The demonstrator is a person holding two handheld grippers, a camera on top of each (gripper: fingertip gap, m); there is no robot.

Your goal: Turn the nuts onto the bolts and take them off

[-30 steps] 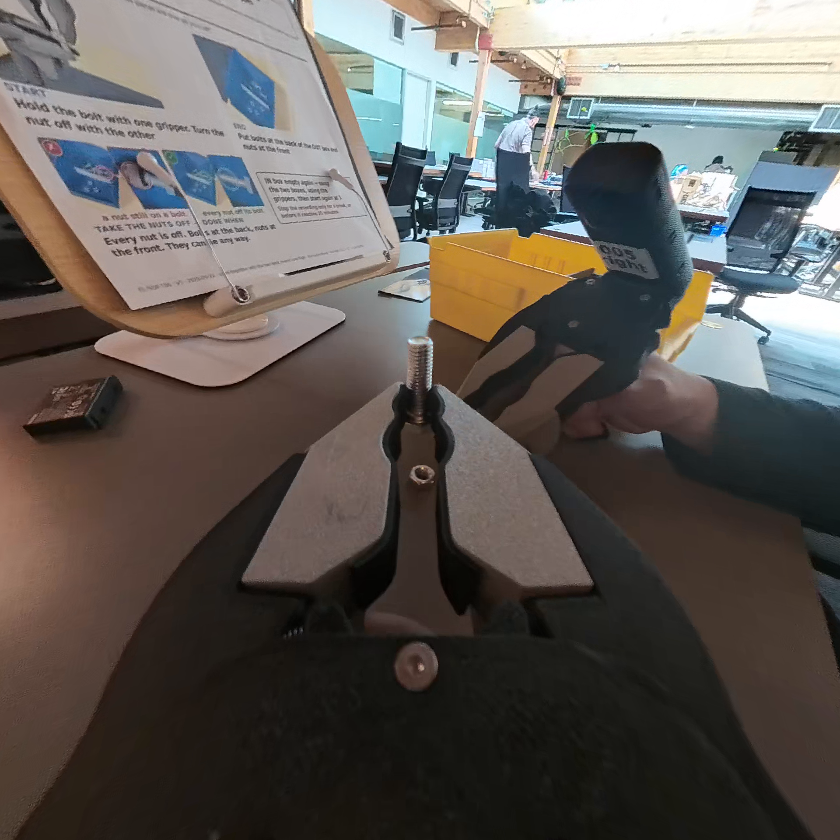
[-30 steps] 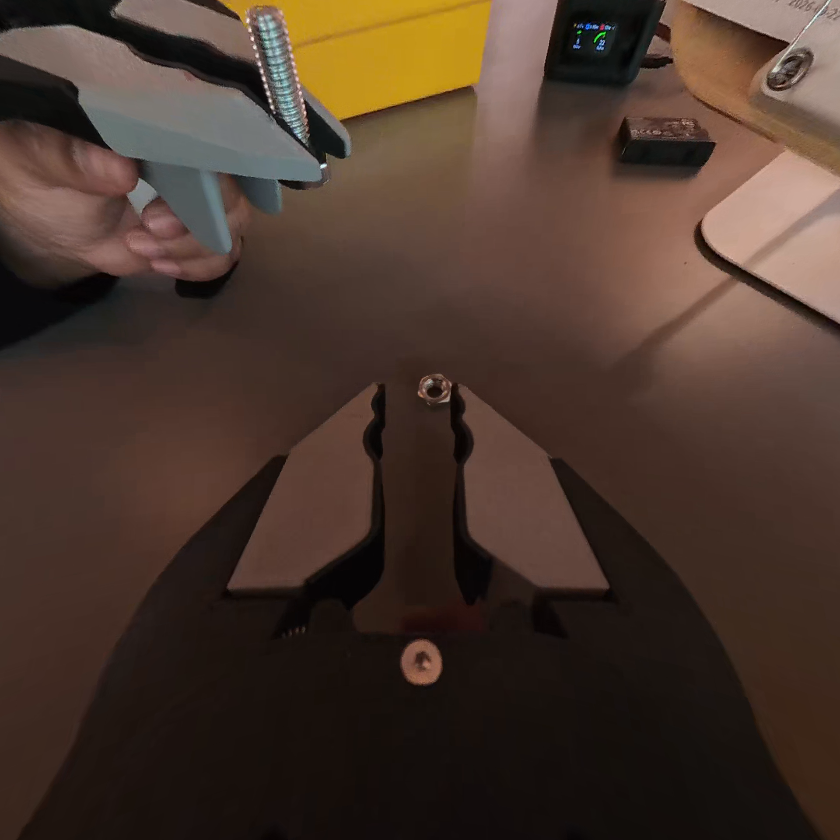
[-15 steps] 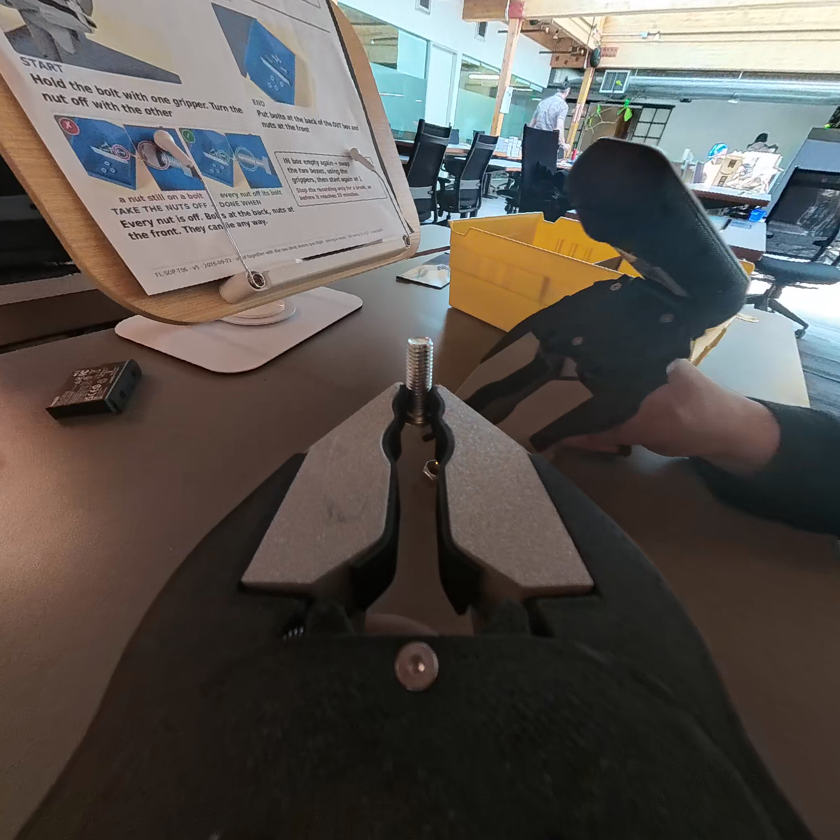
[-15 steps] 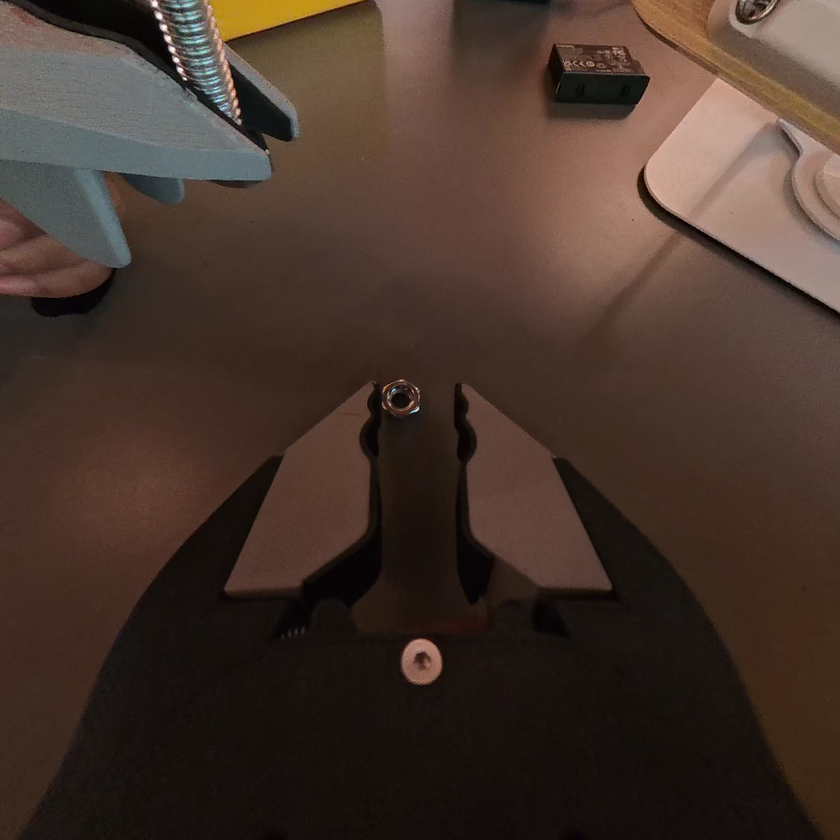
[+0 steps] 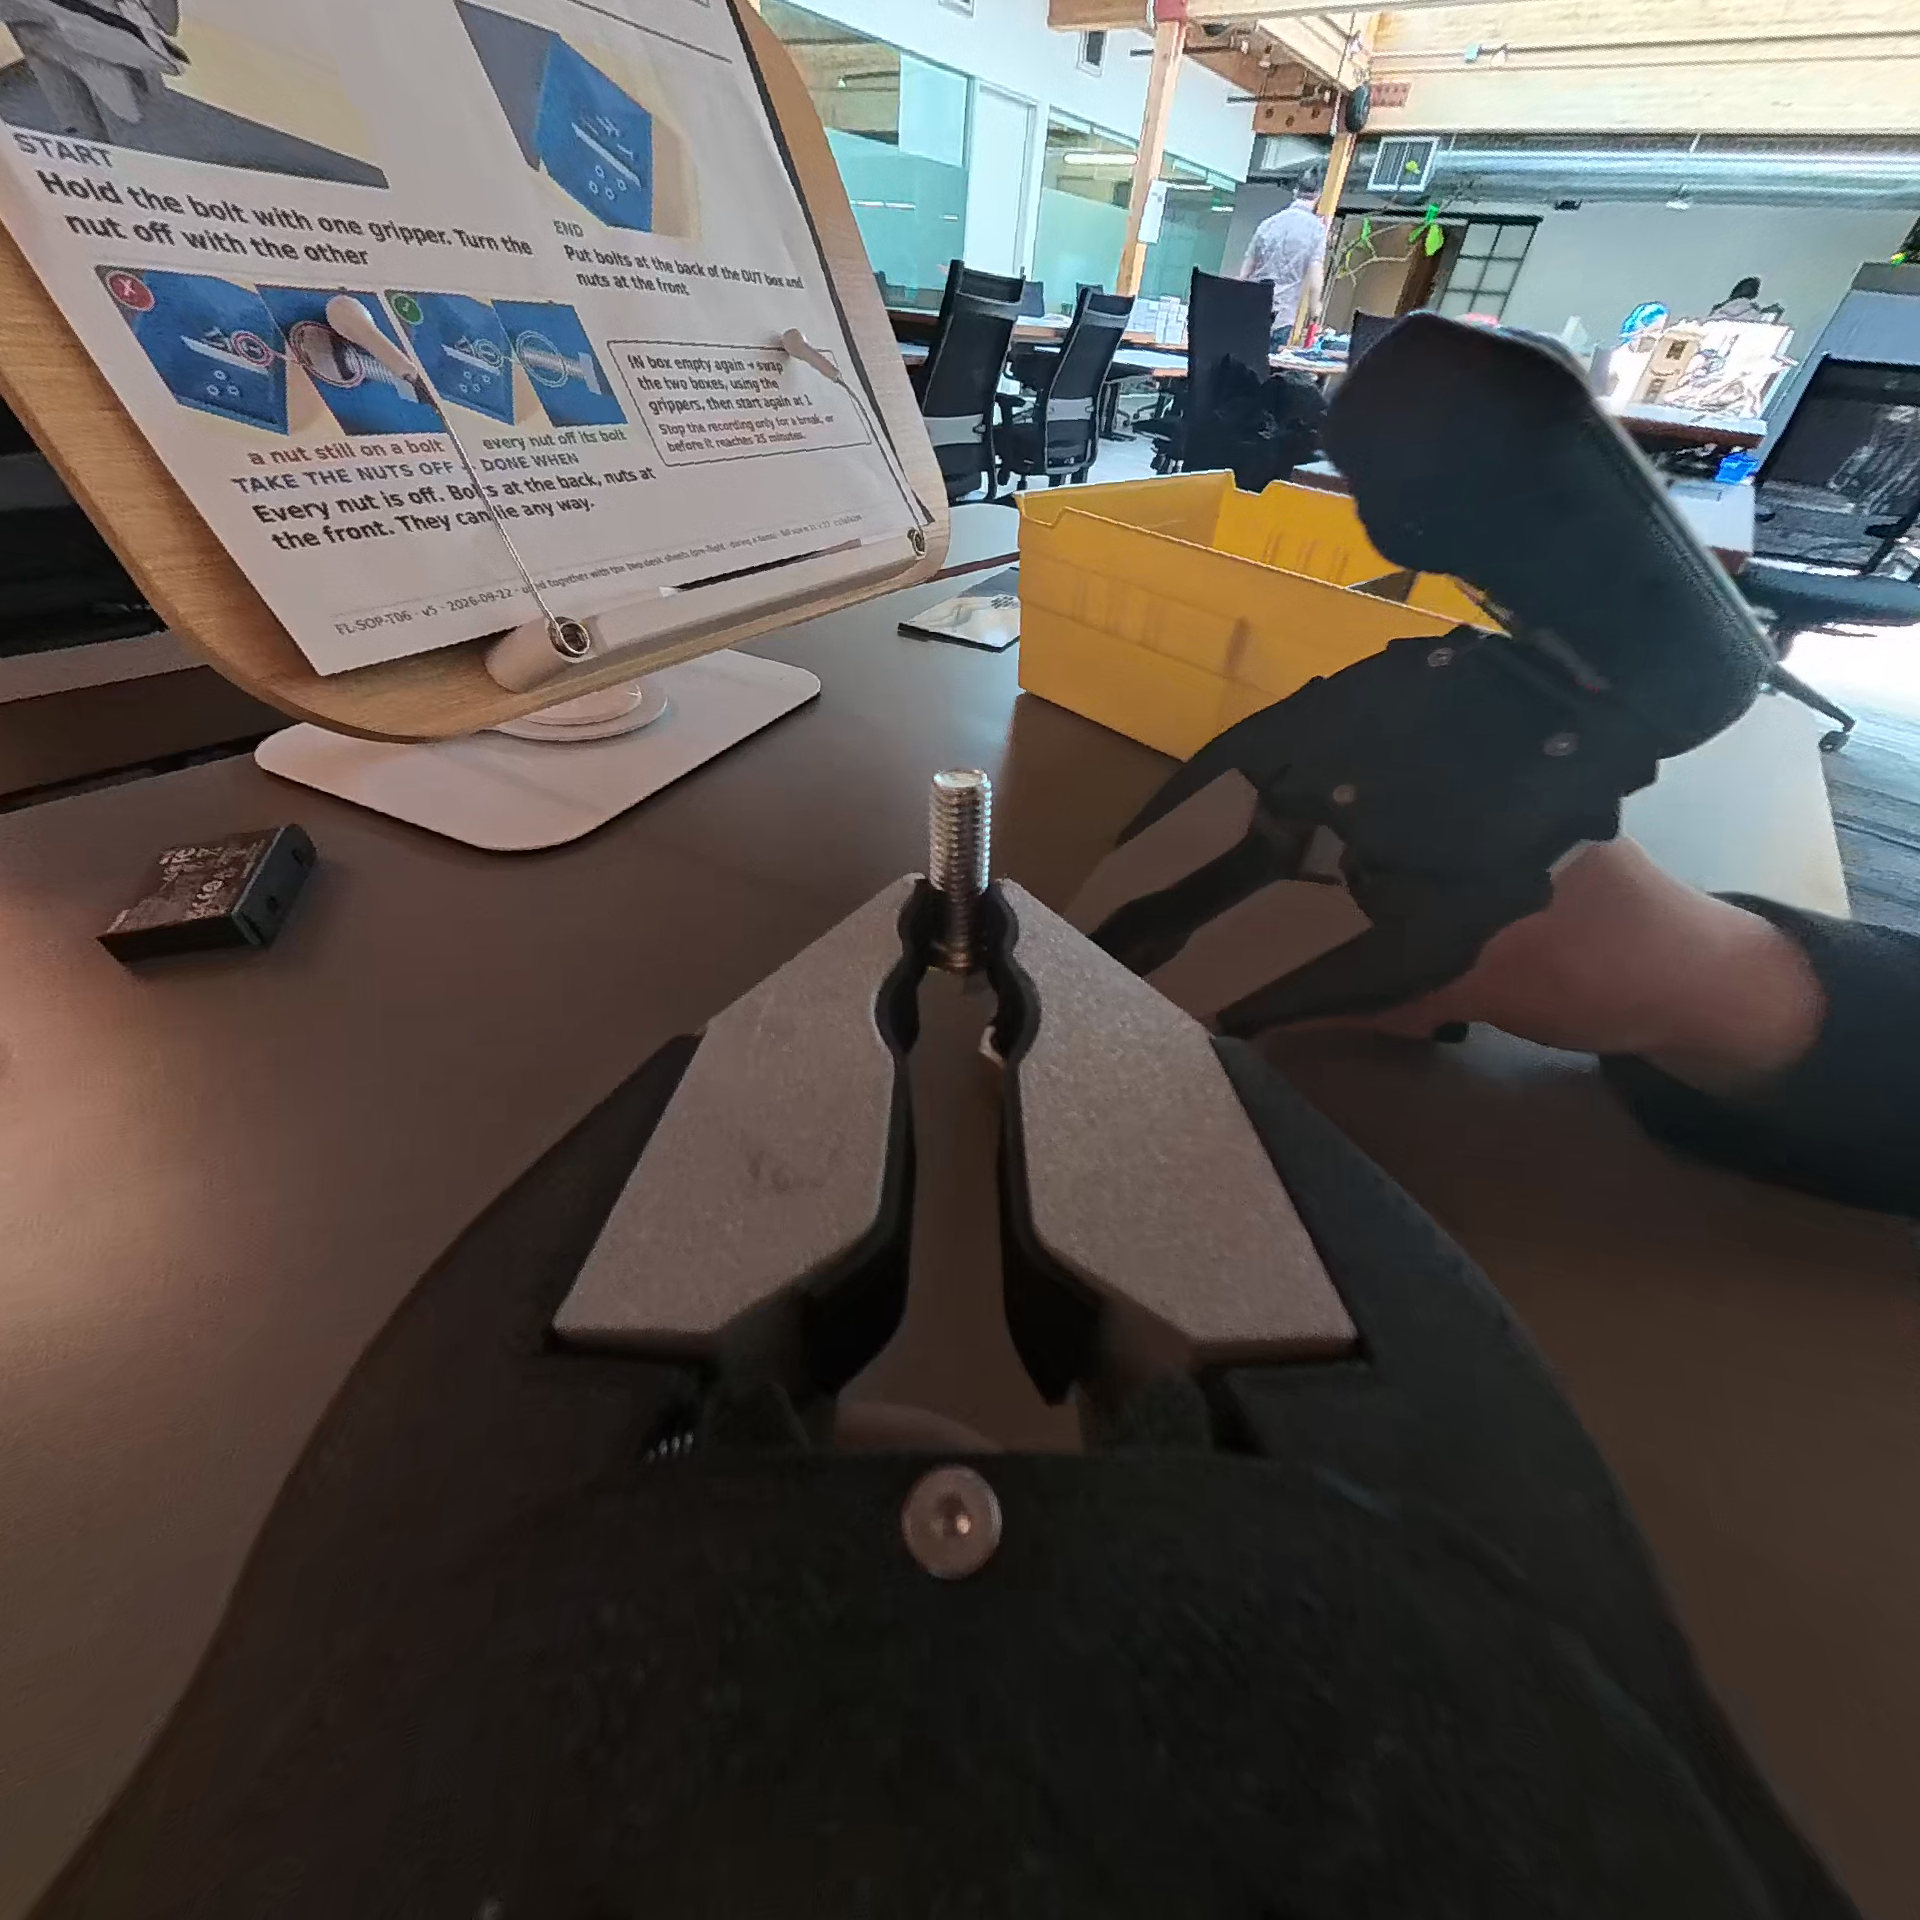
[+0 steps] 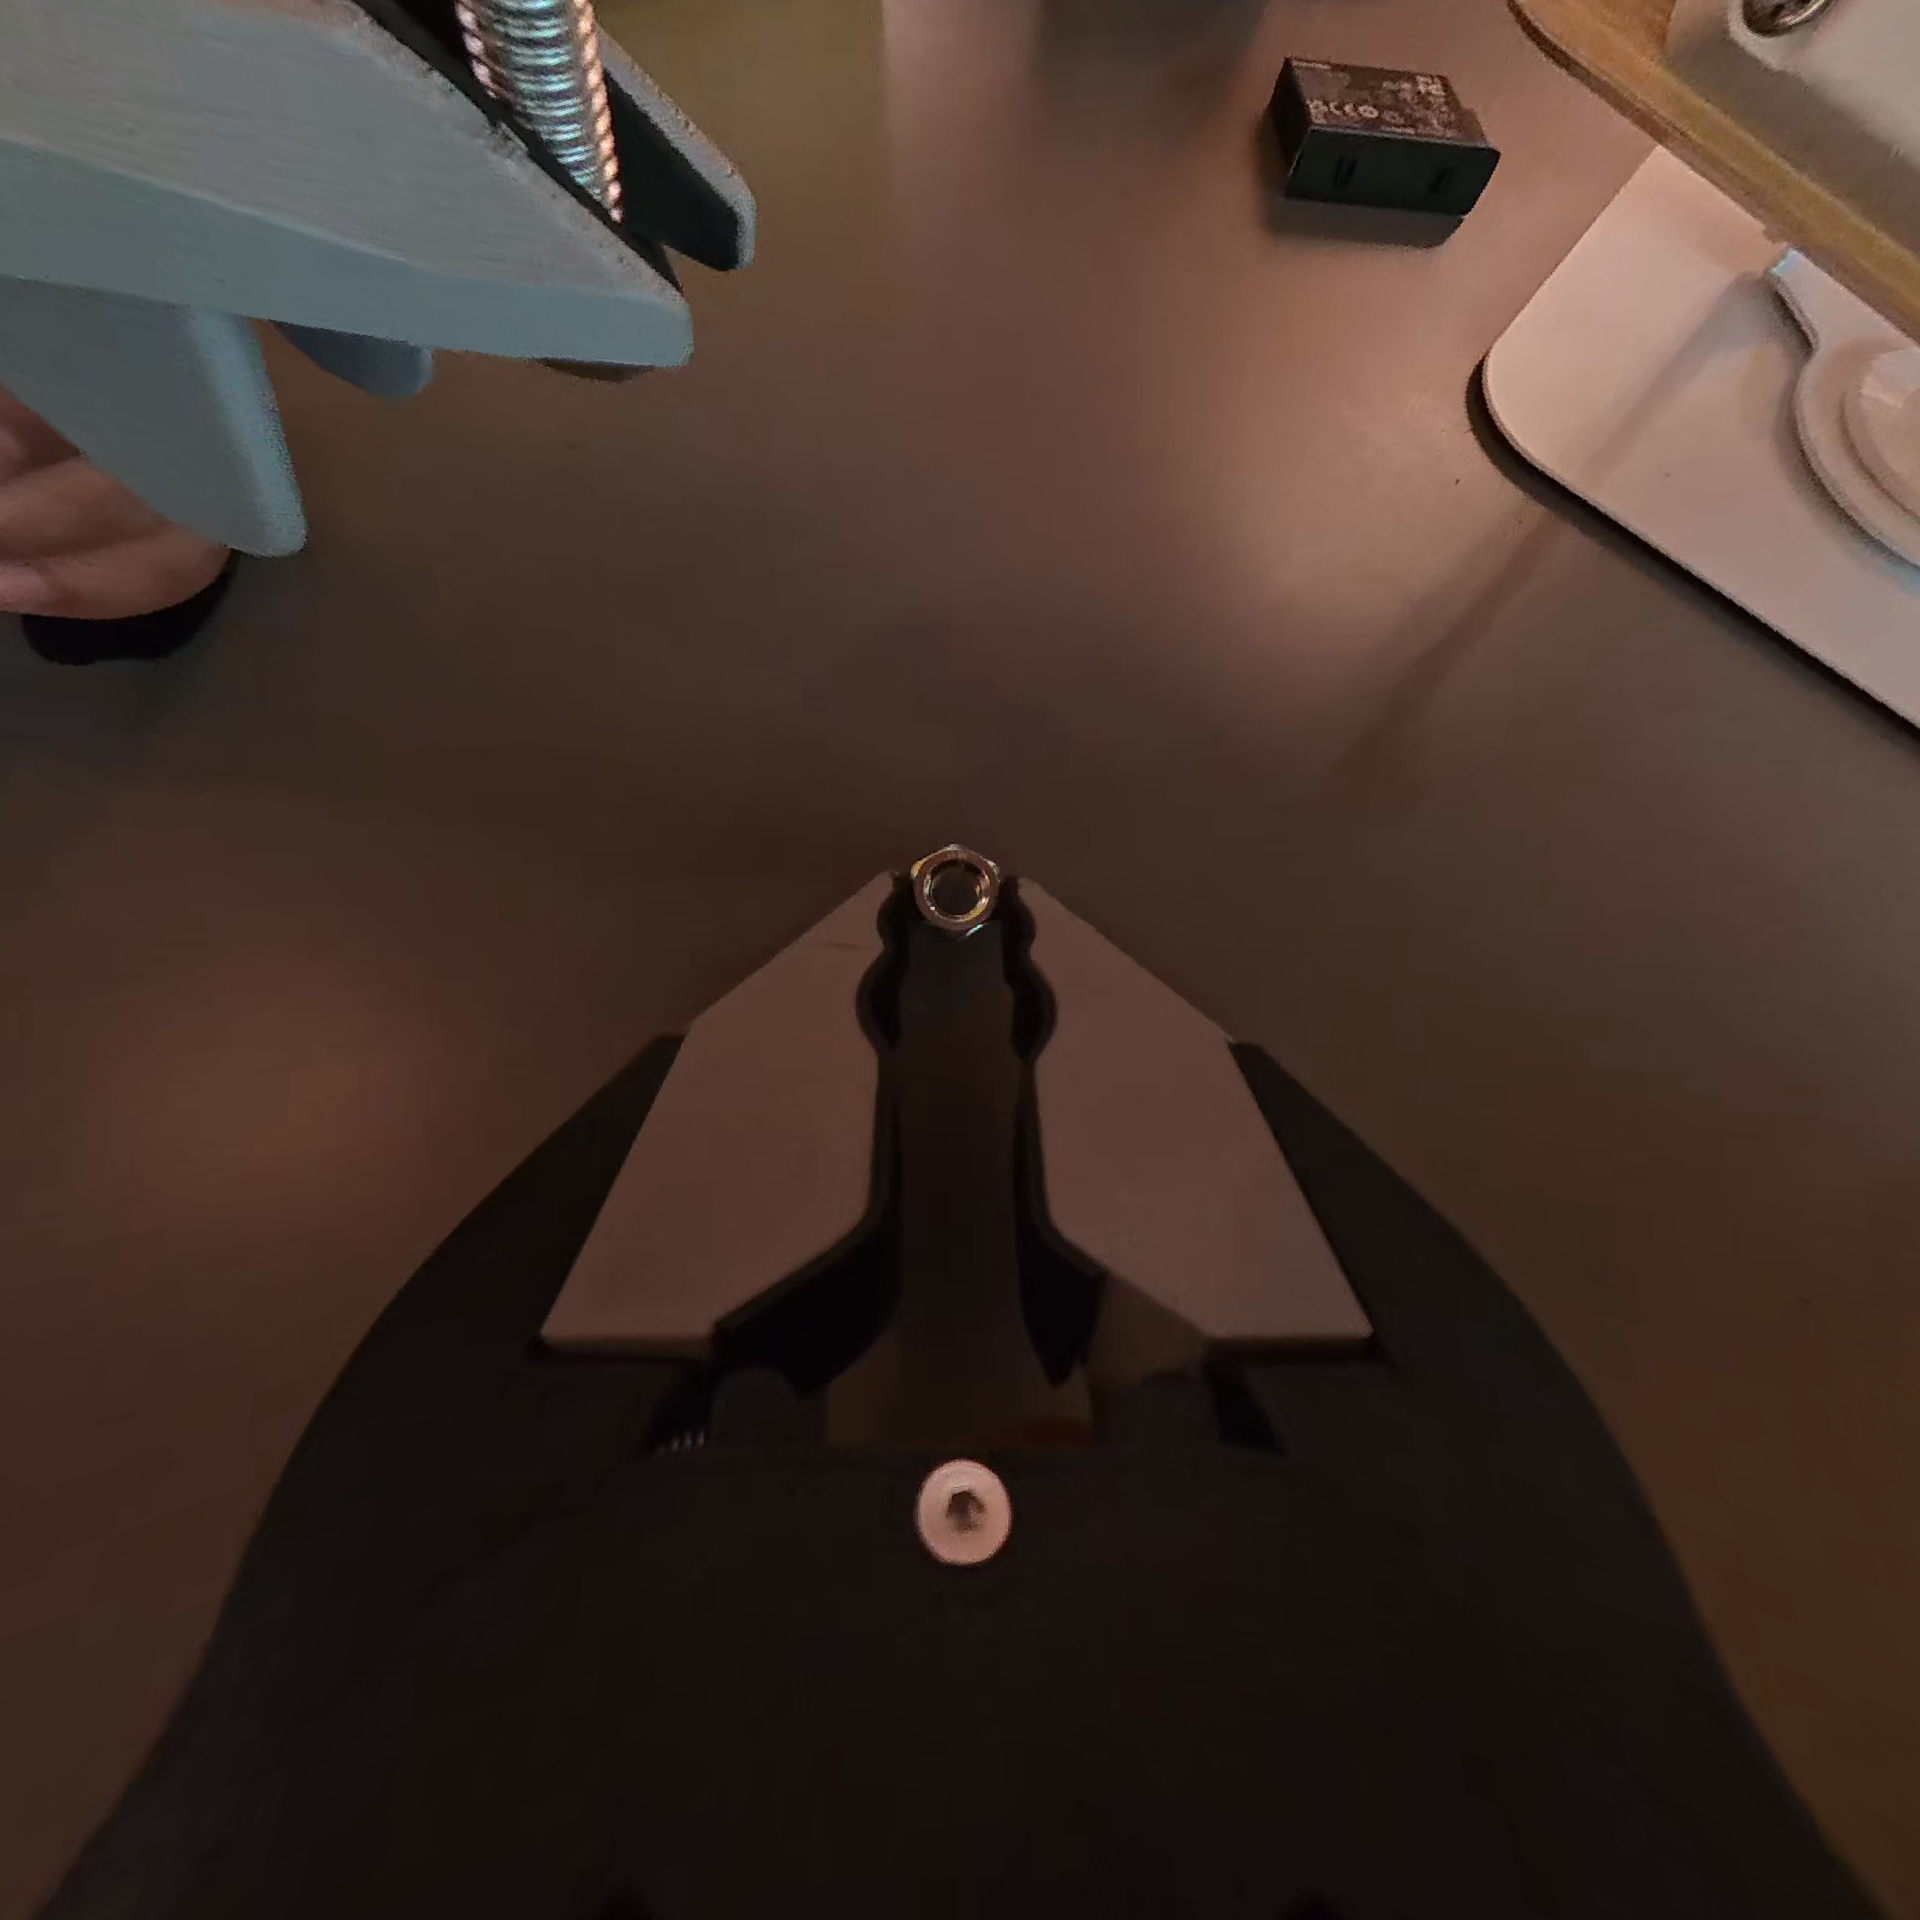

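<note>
right gripper (image 6: 954, 902): now closed on nut (image 6: 954, 894), open a second ago | left gripper (image 5: 958, 935): bolt (image 5: 959, 844) is clamped upright, beside nut | nut is ready for threading

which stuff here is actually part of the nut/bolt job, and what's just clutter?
In the job:
- bolt, clamped in left gripper
- nut, pinched at the tip of right gripper
- yellow bin
- instruction sheet on its stand

Lying about:
- black battery block
- card by the bin
</note>
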